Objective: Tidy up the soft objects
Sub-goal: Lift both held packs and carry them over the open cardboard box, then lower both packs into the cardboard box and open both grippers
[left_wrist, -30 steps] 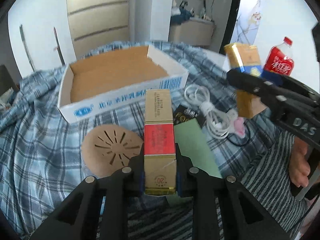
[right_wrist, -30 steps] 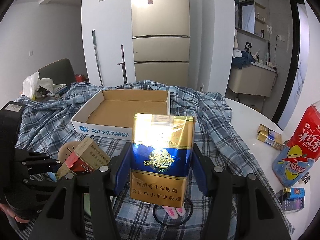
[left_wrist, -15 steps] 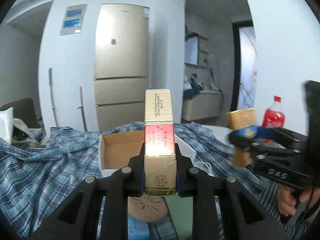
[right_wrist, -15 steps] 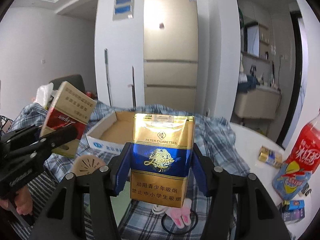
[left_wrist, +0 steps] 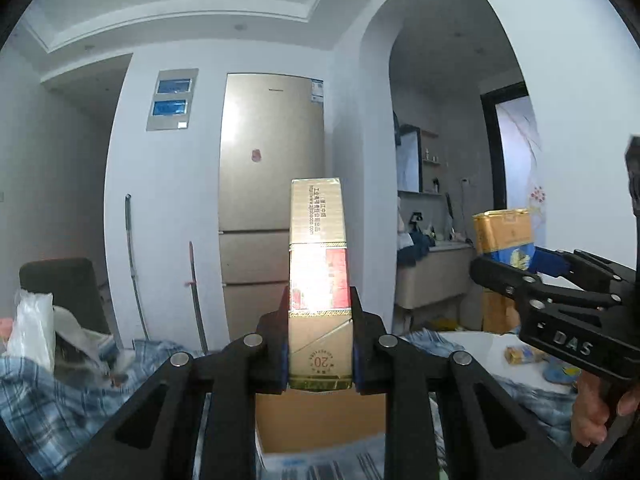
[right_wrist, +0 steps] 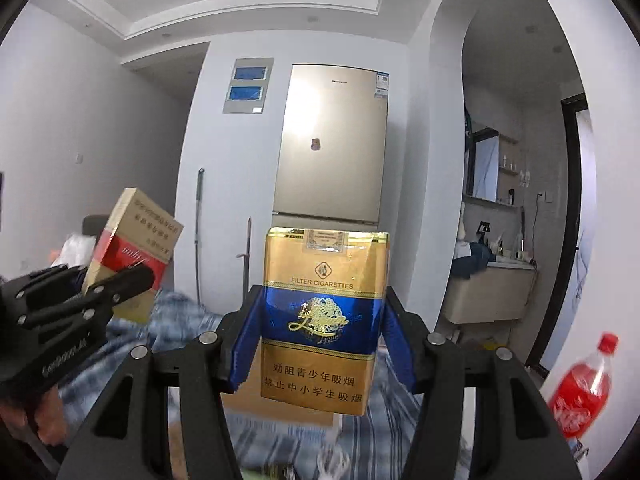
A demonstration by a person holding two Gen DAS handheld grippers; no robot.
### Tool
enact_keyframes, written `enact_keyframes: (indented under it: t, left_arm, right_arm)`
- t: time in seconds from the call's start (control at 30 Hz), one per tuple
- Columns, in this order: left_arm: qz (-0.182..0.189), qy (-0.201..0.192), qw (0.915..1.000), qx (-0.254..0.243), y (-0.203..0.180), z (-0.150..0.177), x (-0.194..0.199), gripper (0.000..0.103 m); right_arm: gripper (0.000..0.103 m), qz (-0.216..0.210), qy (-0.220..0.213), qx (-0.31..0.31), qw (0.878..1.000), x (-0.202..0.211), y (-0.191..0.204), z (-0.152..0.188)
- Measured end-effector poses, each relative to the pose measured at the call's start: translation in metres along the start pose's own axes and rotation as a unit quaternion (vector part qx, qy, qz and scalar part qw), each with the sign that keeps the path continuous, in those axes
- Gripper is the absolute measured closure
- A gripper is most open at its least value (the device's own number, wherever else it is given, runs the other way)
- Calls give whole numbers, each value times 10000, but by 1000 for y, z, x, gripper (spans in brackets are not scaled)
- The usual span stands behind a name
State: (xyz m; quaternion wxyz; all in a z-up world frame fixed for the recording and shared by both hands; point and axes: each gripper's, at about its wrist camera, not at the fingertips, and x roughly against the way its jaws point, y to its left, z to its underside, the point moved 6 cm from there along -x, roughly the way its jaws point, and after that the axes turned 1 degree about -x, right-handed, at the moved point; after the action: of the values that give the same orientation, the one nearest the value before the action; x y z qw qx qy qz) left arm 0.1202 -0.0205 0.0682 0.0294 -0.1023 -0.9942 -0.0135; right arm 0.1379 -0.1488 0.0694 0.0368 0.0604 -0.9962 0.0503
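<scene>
So up close, the left gripper [left_wrist: 320, 354] has its jaws closed tight on a red and gold cigarette pack [left_wrist: 319, 280], gripped by the narrow sides near the bottom end. It stands upright, edge-on to the left wrist camera: pale gold upper part with small printed text, a red band in the middle, gold base with a "20" stamp. Glare washes out part of the red band.

The right gripper [right_wrist: 323, 344] is clamped the same way on a blue and gold cigarette pack [right_wrist: 325, 316], front face to its camera. Gold top with a paper seal, "FILTER CIGARETTES" printed under it, a blue band with a gold script logo, then a gold bottom with two lines of Chinese characters. It looks like a soft pack, a bit crumpled at the top corners. Blue pads press on both sides.

That's two packs in the air, one per gripper, both held up well above the table. Each shows in the other camera too, off to the side.

Just below the left gripper is one open cardboard box [left_wrist: 320, 424], brown inside. A blue plaid cloth [left_wrist: 36, 412] covers the surface around it. One red soda bottle [right_wrist: 582, 388] sits lower right in the right view, blurred. Farther back is one gold fridge [right_wrist: 332, 144] against the white wall.
</scene>
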Motion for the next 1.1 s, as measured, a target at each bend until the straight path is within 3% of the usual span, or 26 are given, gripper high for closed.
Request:
enact_keyframes:
  t: [0.13, 0.23, 0.43, 0.5, 0.67, 0.83, 1.1]
  left_arm:
    - [-75, 175, 9993, 335, 16, 1, -33, 80]
    - [-152, 183, 9993, 275, 20, 4, -51, 80]
    - [-97, 582, 9971, 476, 31, 39, -81, 80]
    - [-262, 928, 9939, 535, 40, 54, -88, 80]
    - [-93, 1671, 9838, 646, 49, 82, -110, 80]
    - [70, 2439, 9675, 659, 45, 117, -129, 80]
    - [93, 2778, 9592, 519, 37, 141, -137, 80]
  right_arm:
    - [48, 33, 38, -257, 9997, -34, 1, -13]
    - [48, 70, 38, -348, 9994, -51, -1, -16]
    - [48, 130, -46, -442, 9989, -68, -6, 10]
    - [48, 85, 145, -475, 9987, -78, -5, 27]
    - [48, -46, 798, -415, 9959, -102, -2, 63]
    - [48, -299, 1497, -479, 9871, -118, -3, 90]
    - [48, -431, 2233, -493, 9726, -133, -6, 121]
